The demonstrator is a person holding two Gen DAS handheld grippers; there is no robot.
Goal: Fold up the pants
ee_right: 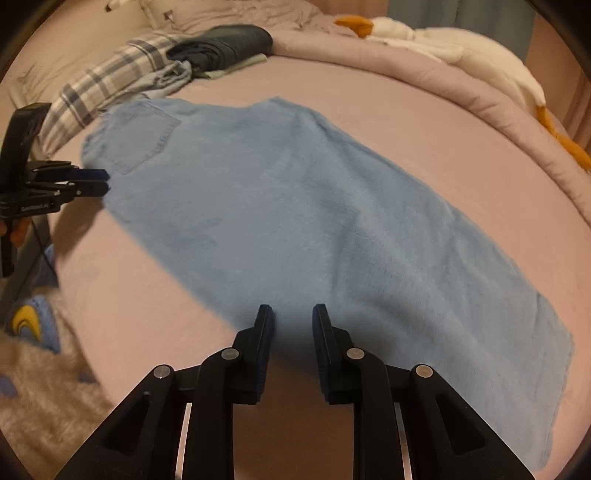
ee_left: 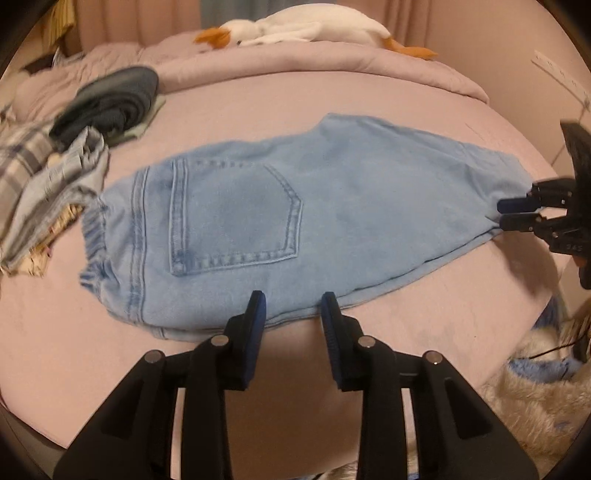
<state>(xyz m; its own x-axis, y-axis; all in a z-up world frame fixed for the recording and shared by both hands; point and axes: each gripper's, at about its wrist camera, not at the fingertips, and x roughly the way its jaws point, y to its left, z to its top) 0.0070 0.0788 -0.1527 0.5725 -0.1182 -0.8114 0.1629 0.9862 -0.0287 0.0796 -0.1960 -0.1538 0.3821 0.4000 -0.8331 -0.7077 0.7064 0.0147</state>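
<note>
Light blue denim pants (ee_left: 280,221) lie flat on the pink bed, folded lengthwise with a back pocket up, the waistband at the left and the legs running right. They also show in the right wrist view (ee_right: 332,221). My left gripper (ee_left: 291,299) is open, its fingertips just over the near edge of the pants by the seat. My right gripper (ee_right: 293,312) is open at the near edge of the legs. In the left wrist view the right gripper (ee_left: 508,214) sits at the leg end. In the right wrist view the left gripper (ee_right: 99,182) sits at the pants' left edge.
A pile of clothes lies beyond the waistband: a plaid shirt (ee_right: 99,88), a grey garment (ee_left: 70,173) and folded dark garments (ee_left: 118,99). A white goose plush (ee_left: 295,26) lies on the rolled pink duvet (ee_left: 332,62) at the back. A furry rug (ee_left: 535,398) lies beside the bed.
</note>
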